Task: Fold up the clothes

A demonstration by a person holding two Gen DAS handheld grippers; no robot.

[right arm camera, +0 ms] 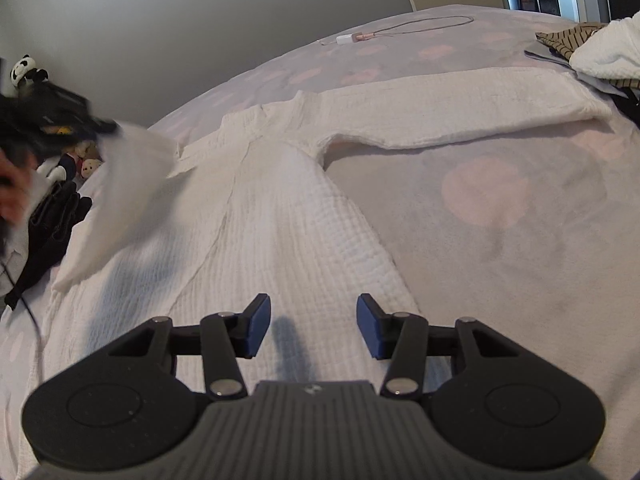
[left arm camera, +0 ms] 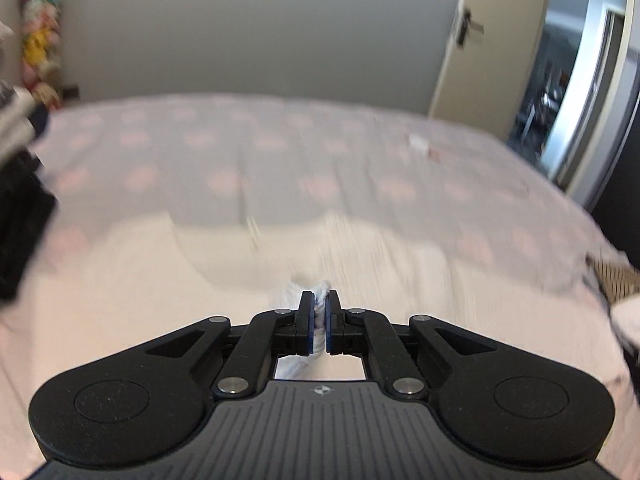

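While right gripper gapes, left gripper pinches shirt.

We see the white garment as crinkled, waffle-textured cotton-like cloth, matt and rough, lying on a smooth matt bedsheet with faded pink dots. The right gripper is matt black plastic with shiny metal pivot pins and blue rubbery pads. The left gripper has the same finish, a bunch of that cloth pinched between its pads.
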